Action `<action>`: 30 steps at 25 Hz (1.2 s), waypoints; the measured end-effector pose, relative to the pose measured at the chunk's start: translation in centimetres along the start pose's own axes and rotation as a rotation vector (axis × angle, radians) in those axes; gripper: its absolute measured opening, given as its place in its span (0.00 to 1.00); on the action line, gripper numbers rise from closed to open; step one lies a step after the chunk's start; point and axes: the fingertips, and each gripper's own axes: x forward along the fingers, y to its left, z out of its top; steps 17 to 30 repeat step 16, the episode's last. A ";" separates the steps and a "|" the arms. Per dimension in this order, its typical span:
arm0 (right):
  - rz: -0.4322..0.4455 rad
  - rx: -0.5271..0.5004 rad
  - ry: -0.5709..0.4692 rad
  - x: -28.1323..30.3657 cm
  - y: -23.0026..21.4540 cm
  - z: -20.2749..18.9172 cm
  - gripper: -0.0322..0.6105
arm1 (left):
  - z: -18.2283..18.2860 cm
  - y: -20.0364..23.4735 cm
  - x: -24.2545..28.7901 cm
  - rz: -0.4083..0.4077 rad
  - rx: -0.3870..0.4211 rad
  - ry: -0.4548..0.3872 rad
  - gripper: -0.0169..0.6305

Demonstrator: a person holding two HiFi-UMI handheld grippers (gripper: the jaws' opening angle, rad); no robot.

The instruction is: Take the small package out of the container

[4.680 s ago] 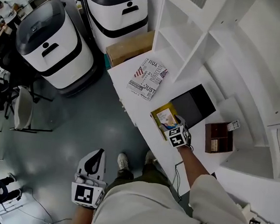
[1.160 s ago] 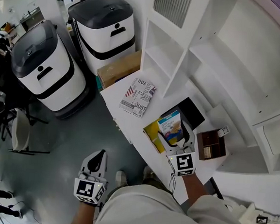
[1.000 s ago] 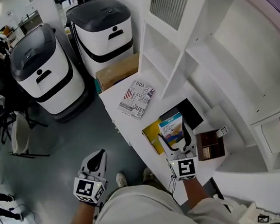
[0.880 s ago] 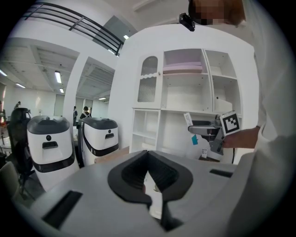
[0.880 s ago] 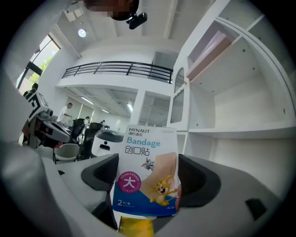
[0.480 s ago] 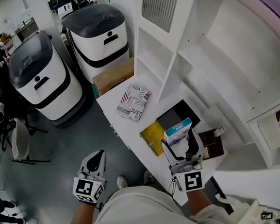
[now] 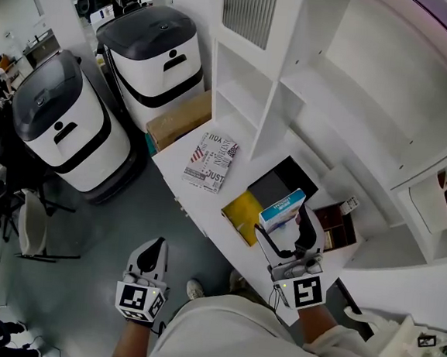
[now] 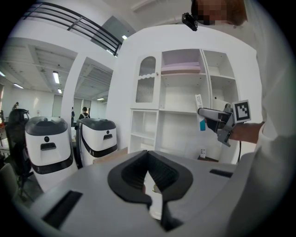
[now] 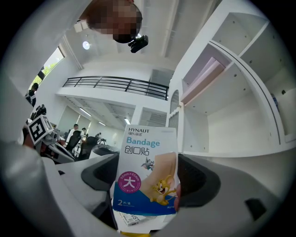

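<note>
Nearby, left gripper (image 7: 152, 258): held low over the grey floor, jaws pressed together with nothing between them.
Right gripper (image 7: 283, 229): raised above the white desk (image 7: 206, 199), jaws pinching the small package (image 7: 282, 208).
Package position: upright in the air, out of the yellow container (image 7: 242, 217) and just beside it.
Container: open-topped, at the desk's front edge; what lies inside cannot be made out.
Package print: the right gripper view reads "HYNAUT", "Bandage", Chinese characters, a round pink mark with "大", and shows a cartoon cat and mouse.
Side look: the left gripper view shows the package edge-on, thin, white with a blue foot, in front of the shelves (image 7: 294, 87).
Black panel (image 7: 285, 181): flat on the desk behind the container.
Brown box (image 7: 334, 225): split into compartments, right of the raised gripper.
Printed booklet (image 7: 211, 151): farther along the desk, with "YOU" and "JUST" legible.
Cardboard box (image 7: 180, 119): just past the desk's far end.
Bins (image 7: 61, 121): two, white with dark lids, beyond the cardboard box.
</note>
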 end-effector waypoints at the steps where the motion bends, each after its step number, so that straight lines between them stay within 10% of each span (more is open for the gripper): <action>1: 0.000 0.001 -0.005 -0.1 0.0 0.1 0.68 | 0.0 -0.1 -0.1 0.001 -0.001 0.000 0.04; 30: 0.011 -0.007 0.009 -0.6 -0.1 -0.3 0.68 | -0.2 -0.6 -0.4 0.004 -0.003 0.000 0.04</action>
